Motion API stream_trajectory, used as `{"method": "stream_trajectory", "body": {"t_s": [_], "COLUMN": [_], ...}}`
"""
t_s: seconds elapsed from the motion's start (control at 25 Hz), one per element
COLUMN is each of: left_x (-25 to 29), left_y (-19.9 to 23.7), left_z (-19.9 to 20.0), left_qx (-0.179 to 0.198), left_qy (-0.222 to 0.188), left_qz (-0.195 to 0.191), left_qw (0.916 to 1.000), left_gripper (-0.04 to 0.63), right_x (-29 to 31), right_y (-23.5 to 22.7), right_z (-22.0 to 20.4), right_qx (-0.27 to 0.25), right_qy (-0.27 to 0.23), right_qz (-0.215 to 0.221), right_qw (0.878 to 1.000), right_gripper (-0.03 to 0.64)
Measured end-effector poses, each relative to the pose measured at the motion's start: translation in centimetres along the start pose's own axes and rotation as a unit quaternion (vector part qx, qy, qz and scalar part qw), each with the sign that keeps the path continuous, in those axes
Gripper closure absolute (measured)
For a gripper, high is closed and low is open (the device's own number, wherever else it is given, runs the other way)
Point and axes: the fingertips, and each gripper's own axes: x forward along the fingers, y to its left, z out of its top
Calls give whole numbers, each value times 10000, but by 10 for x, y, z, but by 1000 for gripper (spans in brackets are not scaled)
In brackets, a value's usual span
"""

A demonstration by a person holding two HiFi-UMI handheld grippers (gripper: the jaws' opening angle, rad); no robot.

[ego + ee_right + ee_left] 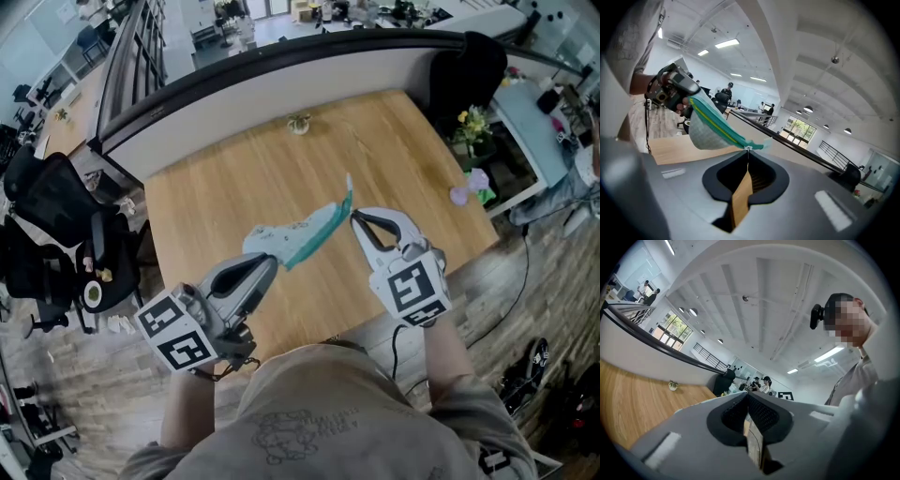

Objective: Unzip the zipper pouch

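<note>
A pale grey zipper pouch [292,236] with a teal zipper band hangs in the air over the wooden table [225,178], stretched between both grippers. My left gripper [271,262] is shut on the pouch's left end; in the left gripper view its jaws [748,397] meet and the pouch is hidden. My right gripper [354,217] is at the band's right end. In the right gripper view the pouch [705,130] runs from the left gripper [690,102] to my right gripper [748,153], whose tips are closed on the small metal zipper pull [748,148].
A small ornament [299,123] stands near the table's far edge, by a curved partition [281,75]. A black office chair [47,216] is at the left. Flowers [473,122] and a purple object [472,185] sit beyond the table's right edge.
</note>
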Motion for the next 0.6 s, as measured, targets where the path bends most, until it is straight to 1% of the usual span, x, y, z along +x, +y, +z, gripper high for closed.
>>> {"method": "stream_trajectory", "body": {"t_s": [0.08,0.16,0.24,0.28,0.36,0.52,0.6], "left_x": [-6,-9,-10,-10,-11,-14,-18], "left_y": [-1,0,1,3,5,12,17], "left_z": [2,1,1,2,5,11,13], "left_qx": [12,94,90,71,61,91,130], "left_qy": [-15,44,54,26,-58,-161,-179], "left_qz": [-33,-30,-19,1,57,201,311], "left_qw": [10000,9999,9999,10000,9999,9996,9993], "left_gripper": [592,592,592,592,592,591,591], "right_x": [-1,-3,-2,0,3,6,4], "right_y": [-13,-19,-18,-16,-12,-10,-11], "right_z": [-8,-7,-6,-6,-8,-5,2], "right_qx": [225,580,610,575,661,877,1058], "right_qy": [48,-80,-71,-35,-43,-189,-387], "right_qz": [-118,-50,-47,-49,-3,18,-37], "right_qw": [9997,9983,9981,9983,9978,9960,9936], "right_gripper": [601,601,601,601,598,592,592]}}
